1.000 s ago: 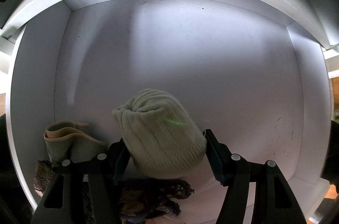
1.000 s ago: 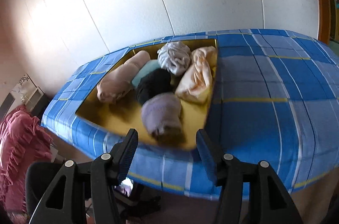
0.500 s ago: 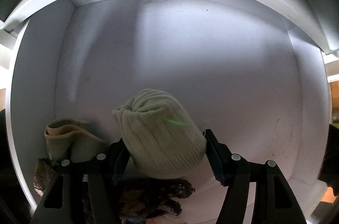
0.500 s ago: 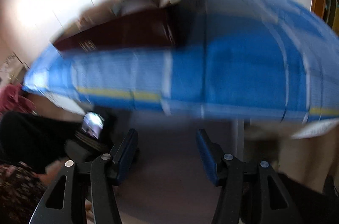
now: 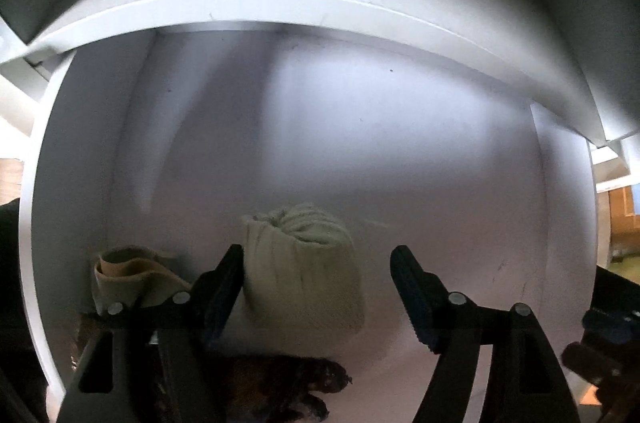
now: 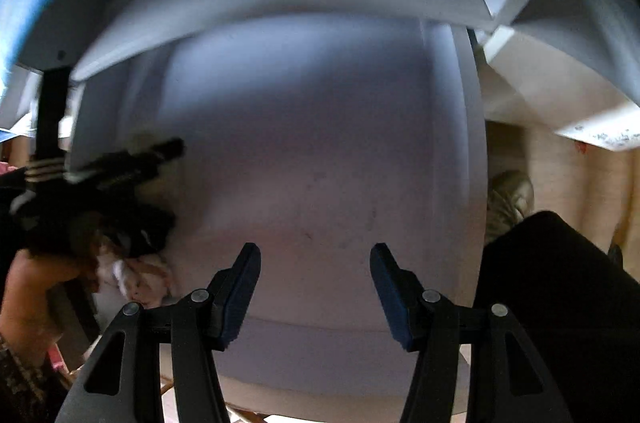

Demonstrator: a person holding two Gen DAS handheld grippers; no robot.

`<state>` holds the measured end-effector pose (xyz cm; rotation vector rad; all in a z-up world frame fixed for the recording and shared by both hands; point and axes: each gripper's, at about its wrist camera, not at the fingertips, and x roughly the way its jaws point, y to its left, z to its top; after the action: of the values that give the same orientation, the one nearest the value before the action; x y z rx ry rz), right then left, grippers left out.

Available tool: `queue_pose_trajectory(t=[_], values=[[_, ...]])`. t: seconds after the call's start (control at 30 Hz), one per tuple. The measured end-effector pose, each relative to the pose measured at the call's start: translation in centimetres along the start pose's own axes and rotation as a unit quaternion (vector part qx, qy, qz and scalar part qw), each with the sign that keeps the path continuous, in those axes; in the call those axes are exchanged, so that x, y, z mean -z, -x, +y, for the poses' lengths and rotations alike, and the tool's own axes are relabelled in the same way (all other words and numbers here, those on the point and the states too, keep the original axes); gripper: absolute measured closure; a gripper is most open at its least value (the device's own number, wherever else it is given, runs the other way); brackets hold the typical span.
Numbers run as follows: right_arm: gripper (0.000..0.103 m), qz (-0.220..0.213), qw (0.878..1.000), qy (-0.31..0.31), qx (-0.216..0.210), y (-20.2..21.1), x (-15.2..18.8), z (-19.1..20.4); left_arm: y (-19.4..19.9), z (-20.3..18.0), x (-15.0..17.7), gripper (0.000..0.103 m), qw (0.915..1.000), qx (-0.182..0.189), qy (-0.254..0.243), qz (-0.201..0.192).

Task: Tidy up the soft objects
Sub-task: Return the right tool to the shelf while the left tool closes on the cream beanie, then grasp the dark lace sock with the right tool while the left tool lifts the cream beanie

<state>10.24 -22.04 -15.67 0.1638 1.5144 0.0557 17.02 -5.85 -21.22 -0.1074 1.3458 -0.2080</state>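
Placement step, by my read: cream knit hat [image 5: 304, 271] sits on the floor of the white cubby [image 5: 400, 151], and the left gripper [image 5: 318, 287] hangs just in front of it with jaws wide, holding nothing. Hat sits at about 12 o'clock from the fingertips; the left finger [image 5: 224, 283] overlaps its left edge in the picture, and whether it actually touches I cannot tell. The right finger stands clear of it.

To do this well: pull straight back toward 6 o'clock with the jaws kept wide, so the left pad does not snag the knit and drag the hat over. Soft and light, it will tip easily.

Cubby contents, left to right in the left wrist view:
- beige folded band [image 5: 132, 279] at 9 o'clock of the hat, near the left wall, apart from the hat
- dark mottled brown fabric [image 5: 288, 383] at 6 o'clock, low at the front edge, partly hidden behind the gripper body
- the hat, near centre
- bare floor at 3 o'clock, room for the next item

Right gripper [image 6: 316, 287]: jaws wide, empty, pointed into the same white cubby [image 6: 320, 143]. Frame is blurred. At 9 o'clock the other gripper shows as a dark smear, with a pale cloth lump [image 6: 136, 275] below it, too blurred to identify.
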Motion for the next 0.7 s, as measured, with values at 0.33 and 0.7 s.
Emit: queue_pose_trajectory(t=[0.33, 0.7], values=[[0.045, 0.035, 0.999, -0.008, -0.009, -2.5, 1.1, 0.5, -0.6, 0.0, 0.3, 0.048, 0.9996, -0.014, -0.013, 0.021], [0.045, 0.038, 0.999, -0.011, -0.014, -2.5, 0.4, 0.1, -0.2, -1.2, 0.7, 0.05, 0.9995, -0.015, -0.023, 0.015]])
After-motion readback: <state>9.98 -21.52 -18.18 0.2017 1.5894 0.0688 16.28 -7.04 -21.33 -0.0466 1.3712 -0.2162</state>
